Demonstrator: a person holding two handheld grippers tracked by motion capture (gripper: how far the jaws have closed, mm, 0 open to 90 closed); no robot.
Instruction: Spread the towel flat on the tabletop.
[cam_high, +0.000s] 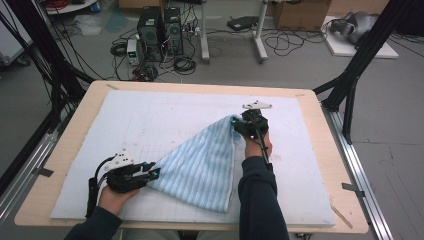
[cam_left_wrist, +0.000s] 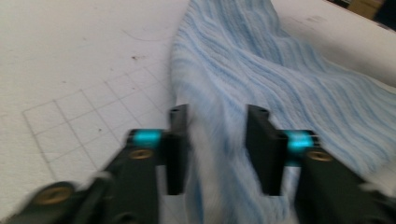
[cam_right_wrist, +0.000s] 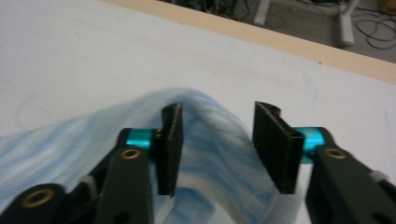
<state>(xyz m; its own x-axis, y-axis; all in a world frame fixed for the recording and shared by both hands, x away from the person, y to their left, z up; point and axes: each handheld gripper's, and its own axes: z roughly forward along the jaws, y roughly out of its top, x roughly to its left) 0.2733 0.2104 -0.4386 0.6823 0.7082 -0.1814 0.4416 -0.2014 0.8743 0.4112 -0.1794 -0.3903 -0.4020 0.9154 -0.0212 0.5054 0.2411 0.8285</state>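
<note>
Left gripper (cam_high: 155, 172) spread, right gripper (cam_high: 239, 121) spread | my jaws straddle the towel (cam_high: 200, 165) corners, lower left and centre right | soft, ribbed, blue-striped, triangular.

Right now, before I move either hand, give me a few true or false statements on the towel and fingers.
1. The towel is blue striped. True.
2. The left gripper is clamped shut on the towel. False: its fingers stand apart, with the cloth between them.
3. The right gripper is at the towel's far corner. True.
4. The towel hangs off the table. False: it lies wholly on the white mat.
5. The towel is spread flat as a square. False: it is a triangle.
</note>
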